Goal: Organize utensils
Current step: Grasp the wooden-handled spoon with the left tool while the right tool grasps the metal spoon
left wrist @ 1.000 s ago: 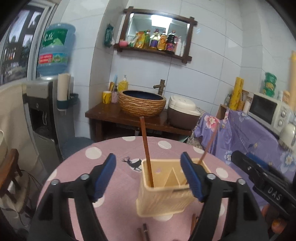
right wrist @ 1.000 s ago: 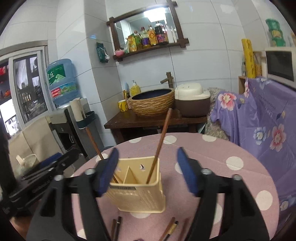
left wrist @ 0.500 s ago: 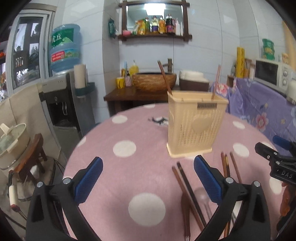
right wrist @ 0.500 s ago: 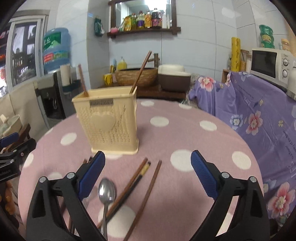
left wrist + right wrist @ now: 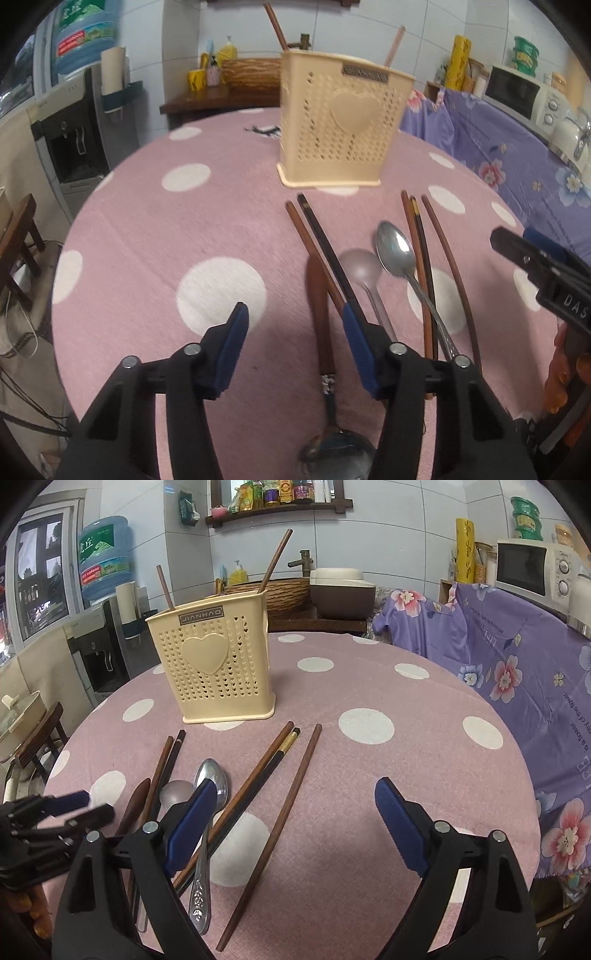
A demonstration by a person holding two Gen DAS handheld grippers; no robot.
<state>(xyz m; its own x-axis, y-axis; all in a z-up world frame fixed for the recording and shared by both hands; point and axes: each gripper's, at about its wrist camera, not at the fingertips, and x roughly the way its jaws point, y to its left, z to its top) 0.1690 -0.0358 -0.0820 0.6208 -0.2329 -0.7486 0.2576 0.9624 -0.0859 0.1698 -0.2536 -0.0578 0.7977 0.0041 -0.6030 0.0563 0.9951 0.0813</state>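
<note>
A cream utensil holder (image 5: 343,122) (image 5: 214,664) stands on the pink dotted table with two brown chopsticks (image 5: 275,559) in it. In front of it lie several loose chopsticks (image 5: 317,243) (image 5: 280,812), a metal spoon (image 5: 397,251) (image 5: 210,794), a translucent spoon (image 5: 360,266) and a wooden-handled spoon (image 5: 321,317). My left gripper (image 5: 295,332) is open and empty, low over the wooden-handled spoon and dark chopsticks. My right gripper (image 5: 295,812) is open and empty above a brown chopstick.
The round table (image 5: 369,686) drops off at its edges. A purple flowered cloth (image 5: 517,664) covers furniture on the right. A water dispenser (image 5: 107,602) stands at left. A wooden sink counter (image 5: 314,620) is behind the table.
Both grippers have pulled back from the holder and come down toward the loose utensils near the table's front. Both stay open and empty.
</note>
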